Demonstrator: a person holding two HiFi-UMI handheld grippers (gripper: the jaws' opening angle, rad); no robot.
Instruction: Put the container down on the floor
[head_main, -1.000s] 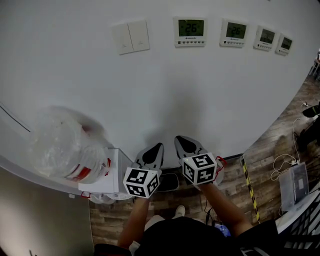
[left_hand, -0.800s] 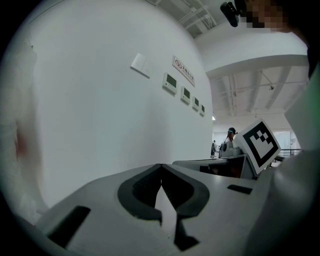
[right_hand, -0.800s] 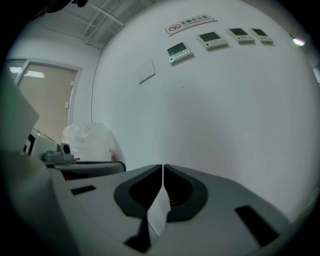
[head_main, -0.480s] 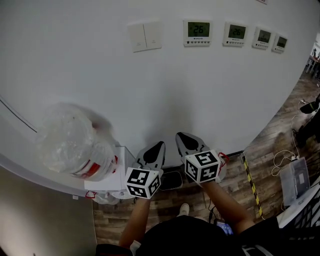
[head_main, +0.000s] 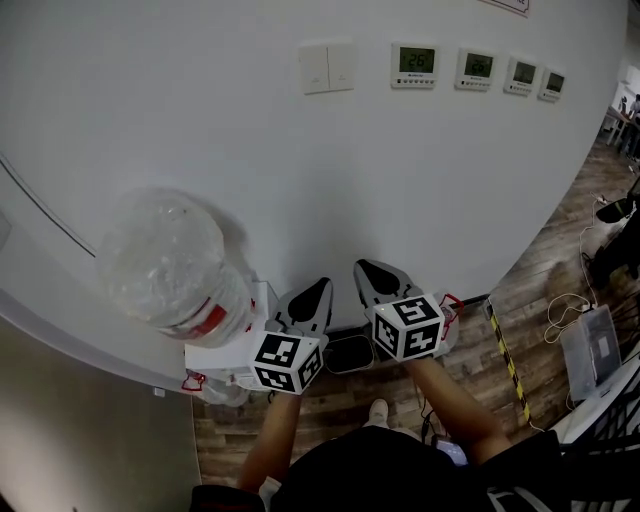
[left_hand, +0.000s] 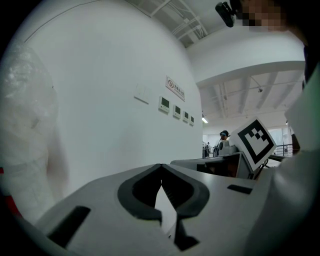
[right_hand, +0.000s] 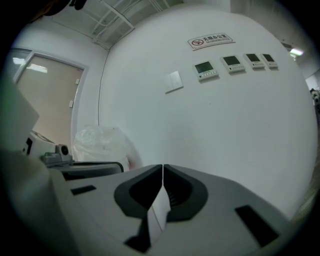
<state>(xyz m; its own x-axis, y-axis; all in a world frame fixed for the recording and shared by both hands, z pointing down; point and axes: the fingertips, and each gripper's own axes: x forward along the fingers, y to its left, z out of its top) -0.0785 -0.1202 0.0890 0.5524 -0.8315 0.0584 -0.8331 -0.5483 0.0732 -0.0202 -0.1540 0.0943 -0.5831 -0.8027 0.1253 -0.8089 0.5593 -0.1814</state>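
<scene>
The container (head_main: 175, 265) is a large clear water bottle with a red label band, standing neck-down on a white dispenser (head_main: 228, 354) at the left, against the wall. It also shows at the left edge of the left gripper view as a pale container (left_hand: 20, 140) and in the right gripper view as a crinkled container (right_hand: 102, 142). My left gripper (head_main: 316, 290) is shut and empty, just right of the dispenser. My right gripper (head_main: 365, 270) is beside it, shut and empty. Both point at the white wall. The jaws meet in the left gripper (left_hand: 161, 166) and the right gripper (right_hand: 163, 166).
The wall carries a double switch (head_main: 328, 68) and several thermostats (head_main: 417, 62). Below lies a wooden floor (head_main: 540, 290) with a black pad (head_main: 350, 353) near the skirting, yellow-black tape (head_main: 505, 355), cables and a laptop (head_main: 590, 350) at the right. My shoe (head_main: 378, 410) shows below.
The view has swung so that the bottle and dispenser sit further right and clearer in frame. Both grippers stay shut, side by side, almost unmoved.
</scene>
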